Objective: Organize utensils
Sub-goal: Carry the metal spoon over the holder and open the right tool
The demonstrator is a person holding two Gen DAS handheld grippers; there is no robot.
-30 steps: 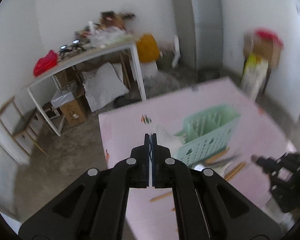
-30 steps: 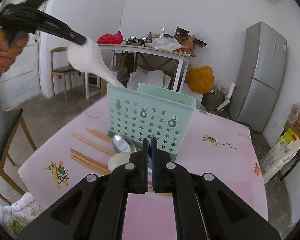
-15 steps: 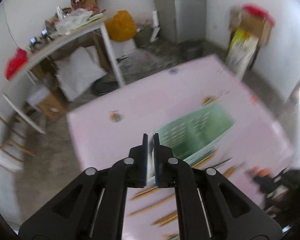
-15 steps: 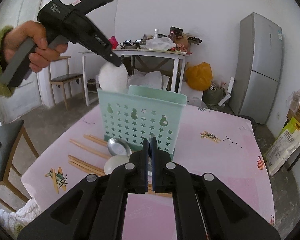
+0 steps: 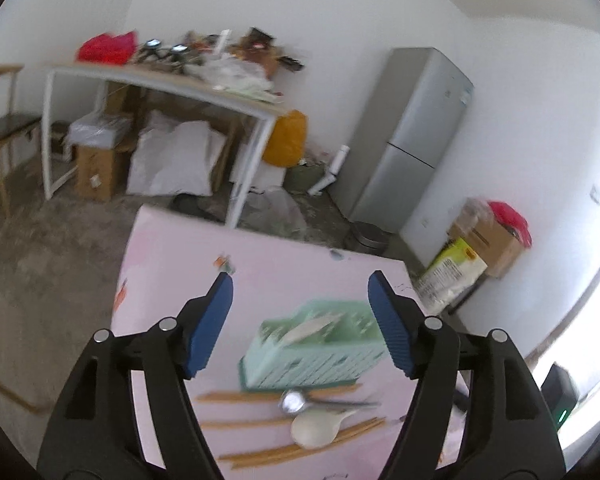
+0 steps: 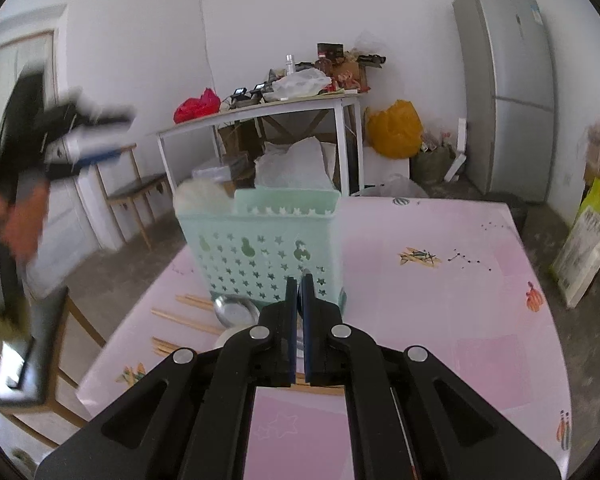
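My left gripper (image 5: 300, 320) has its jaws opening, wide apart and with nothing between the blue pads (image 5: 206, 328); it hangs above the pink worktop (image 5: 172, 264). Below it I see the mint-green utensil basket (image 5: 312, 356) standing on the worktop, with a white spoon (image 5: 308, 326) lying inside it, its bowl poking over the rim (image 6: 200, 198) in the right wrist view. Just in front of the basket, loose on the worktop, lie several wooden chopsticks (image 5: 260, 396), a metal spoon (image 5: 294, 402) and a second white spoon (image 5: 316, 428), the two spoons touching. My right gripper (image 6: 298, 280) is clenched on nothing, pointing at the basket's starred wall. At the left of that view the left gripper shows only as a blur.
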